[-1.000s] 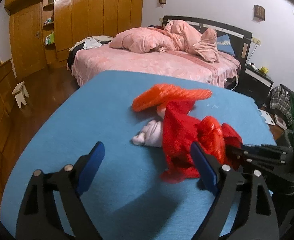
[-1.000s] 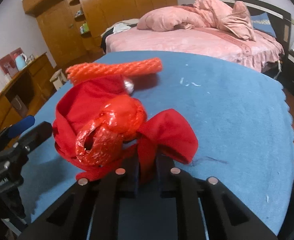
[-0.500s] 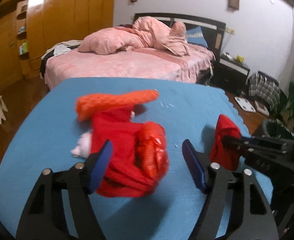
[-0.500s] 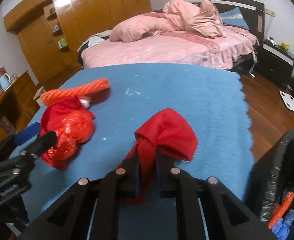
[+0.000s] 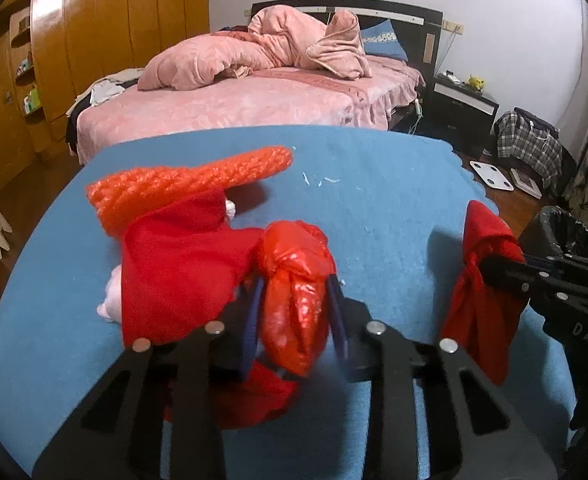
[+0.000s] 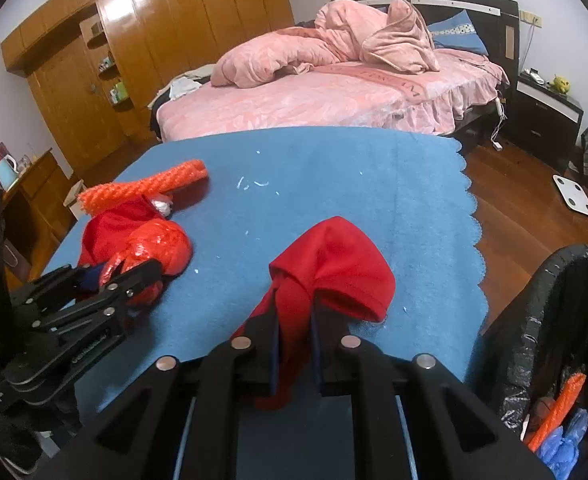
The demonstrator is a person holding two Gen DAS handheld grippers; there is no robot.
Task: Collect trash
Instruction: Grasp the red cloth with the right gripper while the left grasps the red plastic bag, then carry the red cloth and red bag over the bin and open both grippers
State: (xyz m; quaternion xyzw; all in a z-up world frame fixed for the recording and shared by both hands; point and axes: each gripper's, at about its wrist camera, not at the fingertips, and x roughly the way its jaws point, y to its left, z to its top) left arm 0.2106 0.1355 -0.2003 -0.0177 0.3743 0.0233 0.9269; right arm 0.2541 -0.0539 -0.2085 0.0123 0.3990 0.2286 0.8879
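Since half second ago, left claw goes from wide to clamped on crinkled red plastic bag, on blue cloth-covered surface beside orange foam net sleeve. Right claw grips red fabric piece, near black-lined trash bin at surface edge.

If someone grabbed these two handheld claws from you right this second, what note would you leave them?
Left gripper: shut on the crumpled red plastic bag, on the blue table.
Right gripper: shut on a red cloth, near the table's right edge.
On the table: a second red cloth piece, an orange foam net on top of it, a white wad at its side.
Bin: black-lined, to the right, already holding an orange net and blue scraps.
Left: drop both held items in, then collect the rest.
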